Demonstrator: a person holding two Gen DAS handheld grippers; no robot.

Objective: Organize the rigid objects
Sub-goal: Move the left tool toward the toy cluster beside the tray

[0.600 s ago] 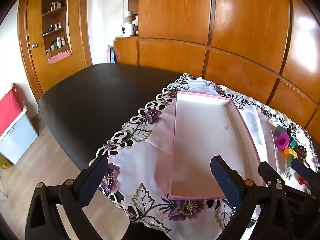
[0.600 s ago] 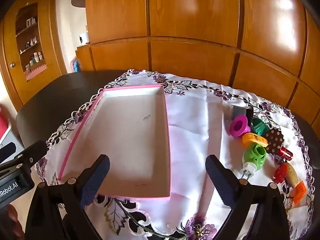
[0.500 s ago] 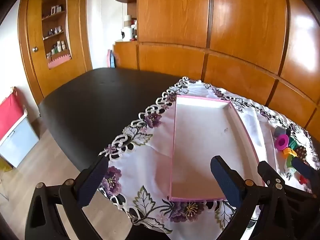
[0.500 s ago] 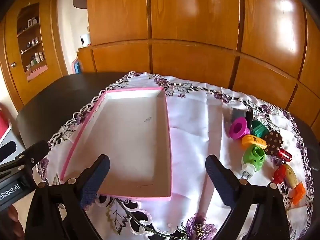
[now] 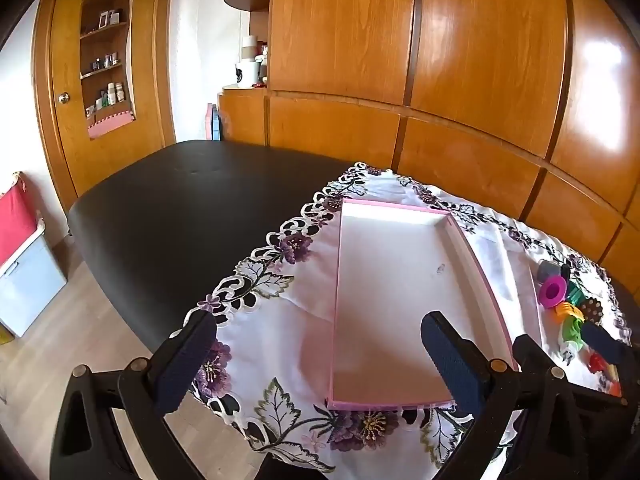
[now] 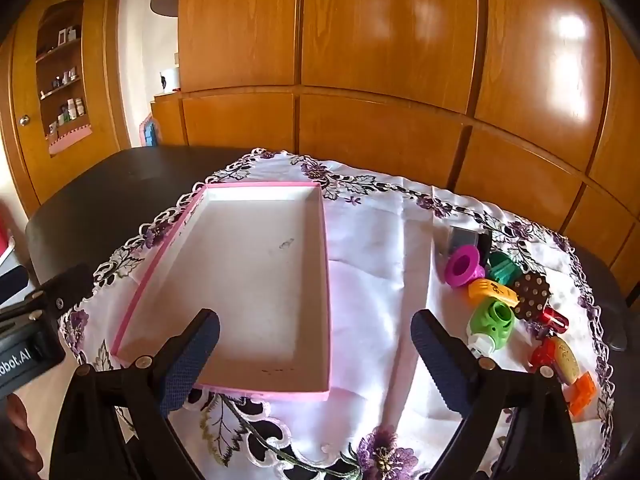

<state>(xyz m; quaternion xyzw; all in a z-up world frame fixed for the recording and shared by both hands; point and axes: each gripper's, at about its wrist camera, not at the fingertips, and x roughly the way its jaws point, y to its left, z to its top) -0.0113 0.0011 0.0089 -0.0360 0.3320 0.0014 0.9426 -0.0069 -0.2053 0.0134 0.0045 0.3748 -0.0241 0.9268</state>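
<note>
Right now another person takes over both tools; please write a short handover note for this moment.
Left tool: open, holds nothing, above the near edge of the pink box.
Right tool: open, holds nothing, between the box and the toys.
The box lies on the embroidered cloth, with nothing inside.
Small plastic pieces stay in a cluster on the cloth, right of the box: magenta ring, orange piece, green piece, and others.
Done: nothing yet.
Left: probably move each piece into the box.

A home: wooden wardrobe doors [image 6: 384,40], embroidered tablecloth [image 6: 376,240], alcove shelves [image 5: 106,60] of bottles.
</note>
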